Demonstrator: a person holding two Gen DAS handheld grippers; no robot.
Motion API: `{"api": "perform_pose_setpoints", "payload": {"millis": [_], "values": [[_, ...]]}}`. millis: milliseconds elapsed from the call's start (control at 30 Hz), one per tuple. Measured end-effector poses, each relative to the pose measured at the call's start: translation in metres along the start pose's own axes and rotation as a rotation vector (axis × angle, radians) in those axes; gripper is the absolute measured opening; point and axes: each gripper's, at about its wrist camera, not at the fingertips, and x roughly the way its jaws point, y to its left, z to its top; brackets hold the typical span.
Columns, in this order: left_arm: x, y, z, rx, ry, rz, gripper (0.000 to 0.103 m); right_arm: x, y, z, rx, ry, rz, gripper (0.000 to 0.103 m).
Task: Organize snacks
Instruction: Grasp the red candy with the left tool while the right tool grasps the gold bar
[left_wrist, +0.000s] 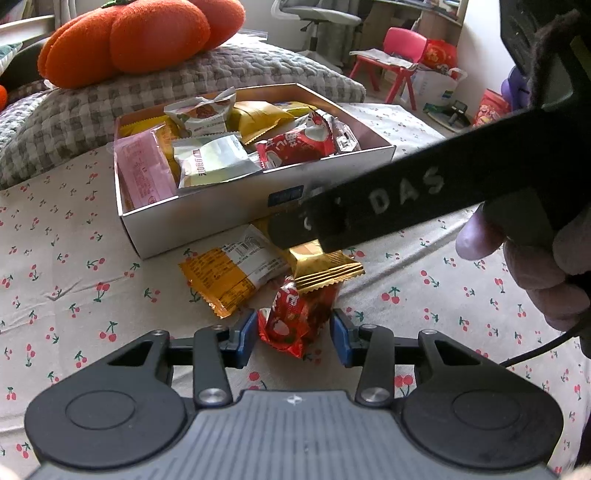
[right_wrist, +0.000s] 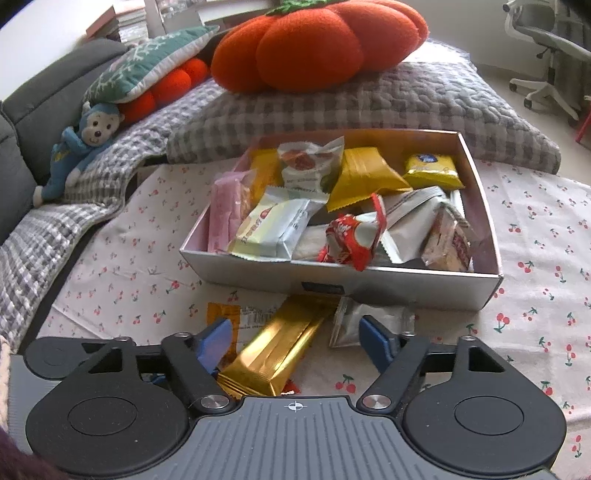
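Note:
A white box (left_wrist: 221, 218) holding several snack packets stands on the cherry-print cloth; it also shows in the right wrist view (right_wrist: 369, 286). In front of it lie an orange packet (left_wrist: 229, 275), a gold packet (left_wrist: 321, 267) and a red packet (left_wrist: 295, 321). My left gripper (left_wrist: 293, 338) is open, its blue pads on either side of the red packet, not touching. My right gripper (right_wrist: 295, 345) is open, with the gold packet (right_wrist: 284, 347) lying between its fingers. A silver packet (right_wrist: 369, 325) lies by the right pad.
An orange pumpkin plush (right_wrist: 317, 40) rests on a grey checked pillow (right_wrist: 369, 107) behind the box. A blue monkey toy (right_wrist: 79, 147) lies at the left. An office chair (right_wrist: 546, 55) and a red child's chair (left_wrist: 395, 55) stand beyond.

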Motion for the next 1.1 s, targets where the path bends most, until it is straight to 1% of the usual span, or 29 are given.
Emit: {"api": "perform_pose_setpoints", "payload": {"millis": [67,167,233,267,300,333,433,567,700,733,800,867,900,933,1000,1100], "values": [[0.0,0.0,0.0,0.0,0.0,0.0,0.04,0.003,0.002,-0.001,-0.01,0.015,-0.006,0.066],[-0.001,0.002,0.0,-0.001,0.002,-0.001,0.041,0.005,0.002,-0.004,-0.02,0.028,0.011,0.053],[-0.003,0.003,-0.002,-0.003,-0.002,0.001,0.041,0.004,0.004,-0.003,-0.031,0.039,0.037,0.034],[-0.003,0.004,-0.002,-0.004,-0.003,0.003,0.041,0.003,0.005,-0.003,-0.036,0.04,0.046,0.03],[-0.003,0.004,-0.002,-0.006,-0.003,0.004,0.042,0.001,0.006,-0.002,-0.048,0.035,0.046,0.023],[-0.004,0.005,-0.003,-0.008,-0.004,0.004,0.042,0.0,0.008,-0.002,-0.069,0.03,0.037,0.012],[-0.005,0.005,-0.004,-0.006,-0.005,0.006,0.045,-0.005,0.003,-0.001,-0.07,0.033,0.068,0.007],[-0.004,0.004,-0.005,0.003,0.001,0.014,0.046,-0.011,-0.007,-0.003,-0.074,0.03,0.044,0.007],[-0.002,0.001,-0.003,0.007,-0.002,0.018,0.046,-0.014,-0.023,-0.005,-0.046,0.041,0.006,0.007],[-0.002,-0.001,-0.002,0.008,-0.004,0.014,0.046,-0.014,-0.028,-0.006,-0.034,0.044,0.007,0.009],[0.001,-0.004,0.0,0.013,-0.007,0.011,0.046,-0.015,-0.035,-0.006,0.005,0.051,0.016,0.018],[0.005,-0.008,0.002,0.022,-0.008,0.015,0.046,-0.015,-0.039,-0.006,0.045,0.062,0.032,0.022],[0.006,-0.009,0.002,0.025,-0.008,0.018,0.046,-0.015,-0.04,-0.006,0.066,0.067,0.042,0.03],[0.007,-0.011,0.003,0.029,-0.006,0.023,0.046,-0.015,-0.039,-0.005,0.082,0.065,0.051,0.041],[0.009,-0.012,0.003,0.031,-0.004,0.028,0.046,-0.016,-0.036,-0.004,0.094,0.049,0.061,0.053],[0.008,-0.012,0.002,0.029,-0.007,0.034,0.045,-0.012,-0.029,-0.002,0.097,0.048,0.076,0.055]]}}
